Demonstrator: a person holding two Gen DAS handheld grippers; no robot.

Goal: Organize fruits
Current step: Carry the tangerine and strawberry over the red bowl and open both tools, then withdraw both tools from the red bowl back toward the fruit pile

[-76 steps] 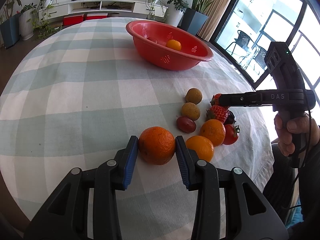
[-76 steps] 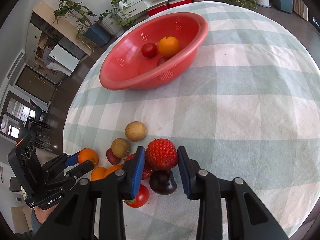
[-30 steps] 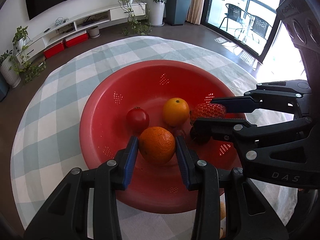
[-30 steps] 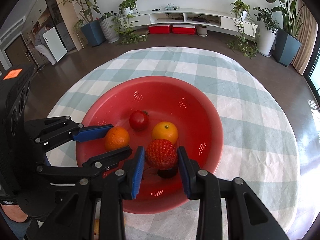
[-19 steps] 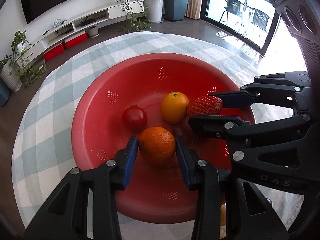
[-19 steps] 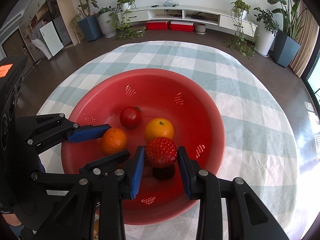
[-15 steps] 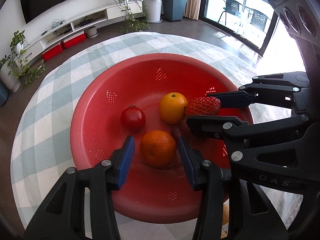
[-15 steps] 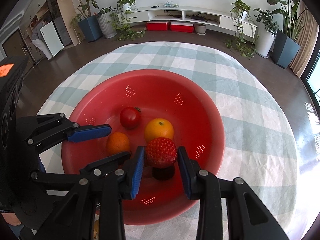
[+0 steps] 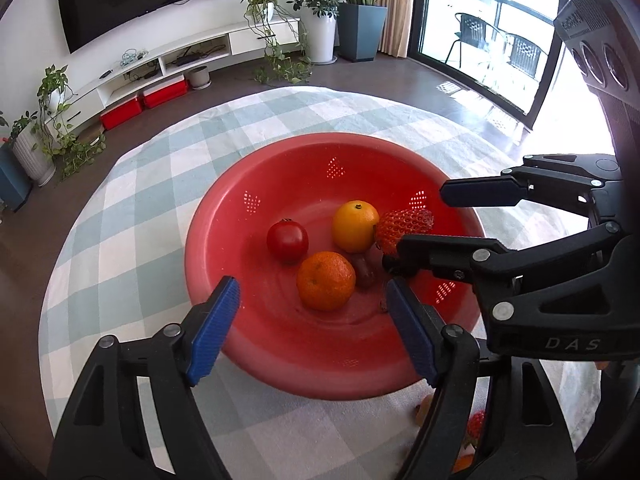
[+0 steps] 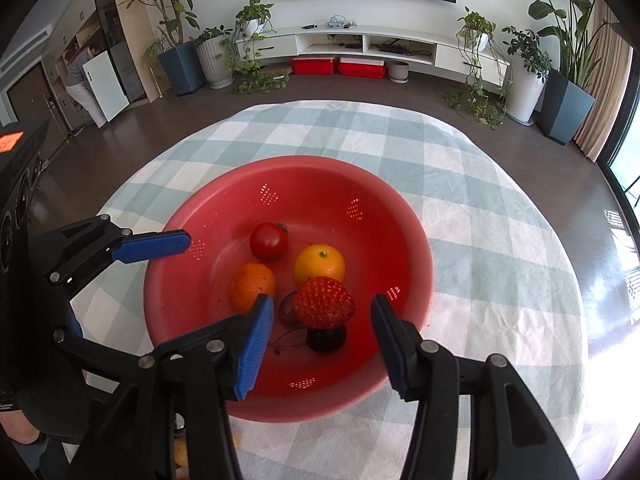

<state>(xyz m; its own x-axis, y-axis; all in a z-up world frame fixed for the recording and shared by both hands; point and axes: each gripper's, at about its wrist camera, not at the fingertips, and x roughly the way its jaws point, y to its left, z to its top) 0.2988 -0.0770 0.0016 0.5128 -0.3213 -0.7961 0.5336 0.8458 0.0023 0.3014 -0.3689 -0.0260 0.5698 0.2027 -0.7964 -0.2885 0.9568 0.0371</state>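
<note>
A red colander bowl (image 9: 224,240) (image 10: 400,240) stands on the round checked table. In it lie a tomato (image 9: 287,240), a yellow orange (image 9: 355,226), a small reddish fruit (image 9: 364,272) and a deeper orange mandarin (image 9: 326,286) (image 10: 250,286). My left gripper (image 9: 312,285) hangs over the mandarin, jaws opening, pads well clear of it. My right gripper (image 10: 322,300) is beside it on the right, jaws opening too. The strawberry (image 10: 324,308) (image 9: 404,224) sits free between its pads, above a dark fruit (image 10: 326,338).
More fruit lies on the cloth near the table's front edge, half hidden by the grippers: a strawberry (image 9: 476,424) and a brown fruit (image 9: 424,408). The two grippers are close side by side over the bowl. Beyond the table are floor, plants and a TV shelf.
Both grippers have opened over the bowl. The left let go of the mandarin, which now lies in the bowl. The right pads have come off the strawberry.
</note>
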